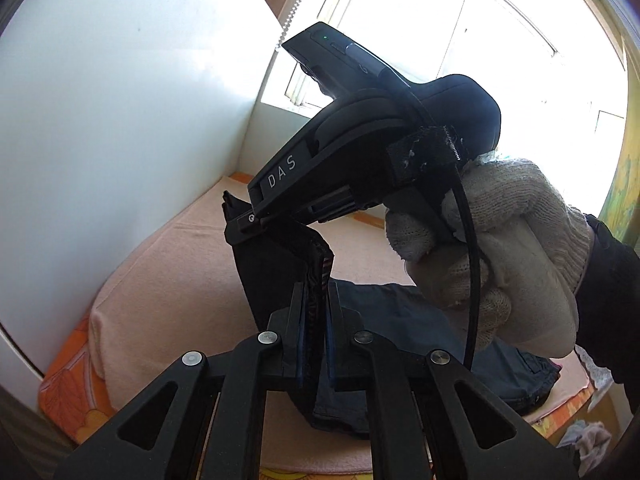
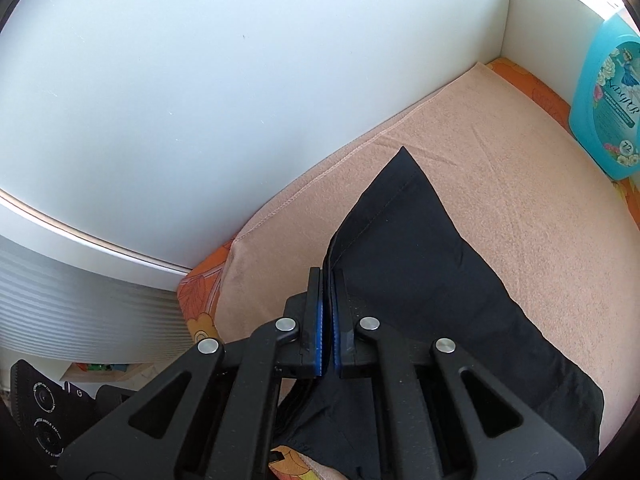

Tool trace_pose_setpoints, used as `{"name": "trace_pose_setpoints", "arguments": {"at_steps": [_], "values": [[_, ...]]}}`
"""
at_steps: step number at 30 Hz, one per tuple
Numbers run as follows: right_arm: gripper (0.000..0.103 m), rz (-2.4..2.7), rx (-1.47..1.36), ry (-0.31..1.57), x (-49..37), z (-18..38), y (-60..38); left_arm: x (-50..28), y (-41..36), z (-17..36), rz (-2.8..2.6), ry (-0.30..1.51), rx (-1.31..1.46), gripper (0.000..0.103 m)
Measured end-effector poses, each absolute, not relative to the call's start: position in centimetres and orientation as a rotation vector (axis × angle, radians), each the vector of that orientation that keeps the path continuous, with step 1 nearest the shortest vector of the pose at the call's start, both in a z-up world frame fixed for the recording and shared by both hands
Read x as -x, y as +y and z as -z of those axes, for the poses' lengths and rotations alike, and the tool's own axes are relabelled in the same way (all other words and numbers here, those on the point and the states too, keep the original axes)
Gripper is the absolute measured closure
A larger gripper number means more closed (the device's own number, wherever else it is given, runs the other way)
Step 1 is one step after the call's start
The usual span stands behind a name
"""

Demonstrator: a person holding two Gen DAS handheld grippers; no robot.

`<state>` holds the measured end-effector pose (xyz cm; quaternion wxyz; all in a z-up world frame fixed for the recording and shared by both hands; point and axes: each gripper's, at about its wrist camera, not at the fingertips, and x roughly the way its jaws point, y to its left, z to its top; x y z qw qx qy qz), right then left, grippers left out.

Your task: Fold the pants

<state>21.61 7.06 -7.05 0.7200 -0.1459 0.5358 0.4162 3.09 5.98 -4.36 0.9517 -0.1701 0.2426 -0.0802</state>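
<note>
The dark pants (image 1: 420, 320) lie partly on a pink towel (image 1: 168, 280), with one edge lifted. My left gripper (image 1: 316, 300) is shut on the lifted edge of the pants, low in the left wrist view. My right gripper (image 1: 256, 220), held by a white-gloved hand (image 1: 500, 248), pinches the same raised edge further back. In the right wrist view my right gripper (image 2: 328, 292) is shut on a fold of the black pants (image 2: 420, 260), which hang down onto the towel (image 2: 500, 160).
A white wall (image 2: 200, 100) runs along the towel's far side. A blue detergent bottle (image 2: 604, 100) stands at the back right corner. An orange flowered cloth (image 1: 68, 392) lies under the towel. A bright window (image 1: 480, 40) is behind.
</note>
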Motion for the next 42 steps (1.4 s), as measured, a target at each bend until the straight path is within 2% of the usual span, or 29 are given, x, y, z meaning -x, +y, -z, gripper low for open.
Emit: {"name": "trace_pose_setpoints", "arguments": {"at_steps": [12, 19, 29, 42], "values": [[0.099, -0.816, 0.152, 1.051, -21.4, 1.3, -6.9, -4.5, -2.3, 1.4, 0.404, 0.484, 0.238, 0.097], [0.099, -0.697, 0.019, 0.997, -20.8, 0.3, -18.3, -4.1, -8.5, -0.1, 0.564, 0.502, 0.159, 0.097], [0.099, -0.490, -0.112, 1.022, -19.3, 4.5, -33.4, -5.9, -18.7, 2.0, 0.791, 0.616, 0.071, 0.097], [0.099, -0.323, -0.243, 1.082, -17.4, 11.6, -44.5, -7.5, -27.0, 5.3, 0.924, 0.745, 0.022, 0.097]]}}
